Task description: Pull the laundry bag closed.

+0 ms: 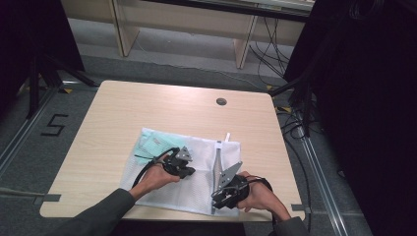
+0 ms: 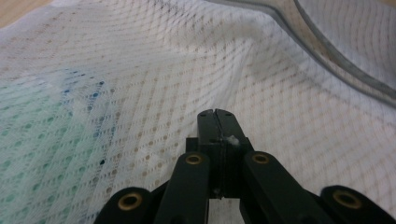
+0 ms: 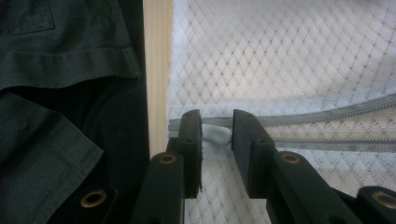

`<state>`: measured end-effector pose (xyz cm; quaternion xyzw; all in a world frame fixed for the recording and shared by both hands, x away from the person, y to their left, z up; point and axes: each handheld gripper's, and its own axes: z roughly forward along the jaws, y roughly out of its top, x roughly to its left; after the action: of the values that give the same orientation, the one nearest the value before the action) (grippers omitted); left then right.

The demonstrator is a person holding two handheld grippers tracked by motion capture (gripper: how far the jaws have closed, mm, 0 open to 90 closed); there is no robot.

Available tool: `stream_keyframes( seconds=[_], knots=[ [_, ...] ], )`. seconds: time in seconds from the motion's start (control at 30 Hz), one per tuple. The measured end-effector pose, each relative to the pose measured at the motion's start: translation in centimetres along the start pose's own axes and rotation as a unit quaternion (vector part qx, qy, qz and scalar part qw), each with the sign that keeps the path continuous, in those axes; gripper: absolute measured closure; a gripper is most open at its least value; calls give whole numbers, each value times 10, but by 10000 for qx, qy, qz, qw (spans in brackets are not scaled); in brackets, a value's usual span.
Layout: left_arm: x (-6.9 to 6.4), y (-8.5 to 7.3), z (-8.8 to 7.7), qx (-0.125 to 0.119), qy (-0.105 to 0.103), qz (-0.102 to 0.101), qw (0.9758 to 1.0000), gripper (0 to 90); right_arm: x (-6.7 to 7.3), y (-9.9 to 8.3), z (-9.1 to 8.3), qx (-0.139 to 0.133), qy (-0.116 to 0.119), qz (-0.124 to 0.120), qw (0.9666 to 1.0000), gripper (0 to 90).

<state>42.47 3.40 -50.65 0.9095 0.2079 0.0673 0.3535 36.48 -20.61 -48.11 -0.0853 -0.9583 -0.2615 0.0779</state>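
Observation:
A white mesh bag (image 1: 206,152) lies flat on the wooden table (image 1: 147,103), with a green cloth (image 1: 152,142) inside its left end. My left gripper (image 1: 189,172) rests on the bag's middle. In the left gripper view its jaws (image 2: 215,113) are pressed together, and a white scrap of mesh (image 2: 163,56) shows between the pads. The green cloth (image 2: 28,135) lies to their left under the mesh. My right gripper (image 1: 219,201) is at the near end of the grey zipper (image 1: 219,157). In the right gripper view it (image 3: 217,114) holds the white zipper pull (image 3: 217,135) between its pads.
The table's near edge (image 3: 156,70) runs just beside the zipper's end, with the person's dark clothing (image 3: 60,93) beyond it. A round cable hole (image 1: 221,102) sits at the table's far side. Black stands and cables flank the table.

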Motion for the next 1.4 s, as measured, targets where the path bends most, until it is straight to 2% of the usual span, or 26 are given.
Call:
stream_keyframes(
  seconds=[0.07, 0.1, 0.27, 0.3, 0.33, 0.37, 0.43, 0.47, 0.5, 0.53, 0.57, 0.63, 0.67, 0.73, 0.77, 0.97, 1.03, 1.1, 1.13, 1.27, 1.4],
  knots=[
    [1, 1, 1, 7, 12, -10, 10000, 899, 0, 0, 0, 5, 27, 10, 10000, 741],
    [0, 2, 3, -19, 24, -142, 9999, 899, 0, 0, 0, -39, 53, 16, 10000, 745],
    [0, 3, 4, -20, 28, -149, 9999, 899, -1, 0, 0, -52, 17, 46, 10000, 751],
    [1, 3, 4, -13, 23, -134, 9999, 899, -1, 0, 0, -34, -32, 64, 10000, 751],
    [2, 3, 4, -5, 4, -122, 9999, 899, -3, 0, 2, 6, -213, 61, 9998, 748],
    [2, 3, 4, -12, 7, -133, 9999, 899, -6, 0, 3, 17, -284, 89, 9996, 714],
    [2, 3, 4, -9, 5, -142, 9999, 899, -6, 0, 4, 16, -287, 126, 9995, 696],
    [2, 4, 4, -9, 19, -84, 10000, 899, -9, 0, 7, 15, -140, 72, 9999, 640],
    [2, 4, 4, -9, 19, -84, 10000, 899, -9, 0, 7, 15, -140, 72, 9999, 640],
    [2, 4, 4, -4, 18, -87, 10000, 899, -7, 1, 9, 7, 18, 85, 10000, 633],
    [3, 4, 4, -33, 26, -120, 9999, 899, -6, 2, 9, 24, 54, 49, 10000, 633],
    [3, 4, 5, -26, 13, -144, 9999, 899, -5, 3, 9, 68, 135, -7, 9999, 647],
    [2, 4, 5, -37, 27, -183, 9998, 899, -6, 2, 9, 123, 74, -124, 9998, 651],
    [3, 4, 5, -43, 16, -194, 9998, 899, -6, 2, 9, 126, 98, -169, 9997, 654],
    [2, 4, 5, -43, 17, -260, 9997, 899, -6, 2, 7, 155, 57, -240, 9996, 688],
    [3, 4, 5, -50, 18, -211, 9998, 899, -1, 0, 3, 98, 141, 76, 9998, 734],
    [3, 4, 5, -41, 14, -198, 9998, 898, -2, -1, 2, 95, 112, -12, 9999, 747],
    [3, 4, 6, -62, 8, -269, 9996, 899, -3, -3, 0, 119, 92, 59, 9999, 763],
    [3, 4, 5, -48, 13, -208, 9998, 898, -3, -4, 0, 128, 73, 80, 9999, 769],
    [4, 4, 5, -29, 3, -183, 9998, 898, -3, -5, -2, 119, 61, 93, 9999, 818],
    [4, 4, 5, -59, -4, -222, 9997, 898, -2, -4, -3, 73, 61, 95, 9999, 840]
  ],
)
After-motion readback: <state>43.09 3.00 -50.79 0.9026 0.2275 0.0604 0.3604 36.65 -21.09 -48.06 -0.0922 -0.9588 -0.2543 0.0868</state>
